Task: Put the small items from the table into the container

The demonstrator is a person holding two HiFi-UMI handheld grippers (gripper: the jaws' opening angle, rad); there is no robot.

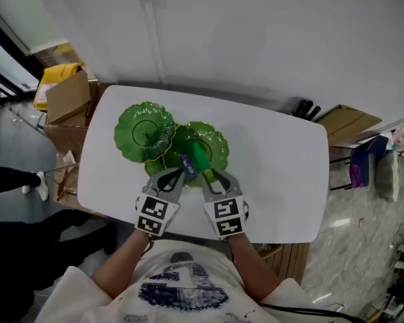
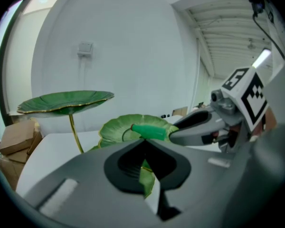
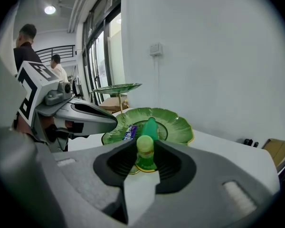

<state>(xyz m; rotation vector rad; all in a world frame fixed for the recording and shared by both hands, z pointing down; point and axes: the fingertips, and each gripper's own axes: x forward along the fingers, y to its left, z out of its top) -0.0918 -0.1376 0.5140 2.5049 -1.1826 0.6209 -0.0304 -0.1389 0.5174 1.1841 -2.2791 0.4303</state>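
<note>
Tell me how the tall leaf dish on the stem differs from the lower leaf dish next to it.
The tall leaf dish is raised on a thin gold stem; the lower leaf dish sits close to the table. The tall leaf dish is empty; the lower leaf dish holds a purple wrapped item, and the green tube in the right gripper reaches over it. Both are green, leaf-shaped and gold-rimmed.

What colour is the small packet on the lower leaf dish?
The packet is purple-blue; the right gripper view shows it best.
</note>
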